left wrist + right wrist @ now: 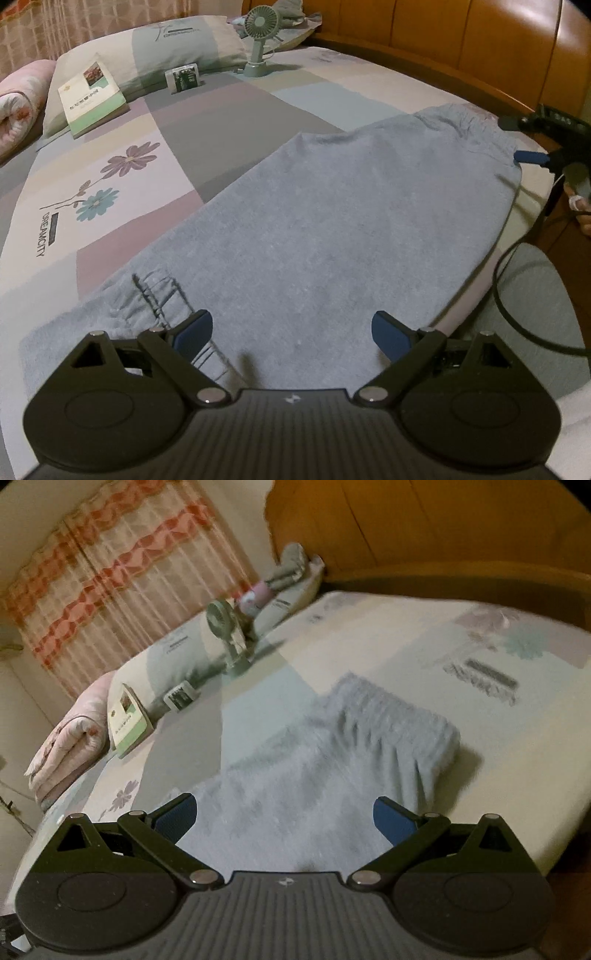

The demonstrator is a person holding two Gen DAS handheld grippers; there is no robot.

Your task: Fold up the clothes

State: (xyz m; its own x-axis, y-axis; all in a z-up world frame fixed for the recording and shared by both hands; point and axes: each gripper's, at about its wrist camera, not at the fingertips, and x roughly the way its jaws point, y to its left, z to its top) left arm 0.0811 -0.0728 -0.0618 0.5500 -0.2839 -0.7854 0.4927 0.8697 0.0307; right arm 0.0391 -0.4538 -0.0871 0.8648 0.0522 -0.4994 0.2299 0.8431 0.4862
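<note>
A grey-blue pair of pants point(332, 229) lies flat on the bed, elastic waistband toward the far right and a gathered cuff near the left. My left gripper point(291, 332) is open and empty, just above the near end of the pants. My right gripper point(284, 818) is open and empty over the waistband end of the pants point(332, 760). In the left wrist view the right gripper point(532, 147) shows at the far right edge, its blue fingertip by the waistband.
The patchwork bedsheet point(110, 192) covers the bed. A book point(92, 98), a small box point(183, 78) and a green desk fan point(260, 40) sit by the pillow point(177, 48). A wooden headboard point(461, 48) lines the far side. A black cable point(517, 295) hangs at the right.
</note>
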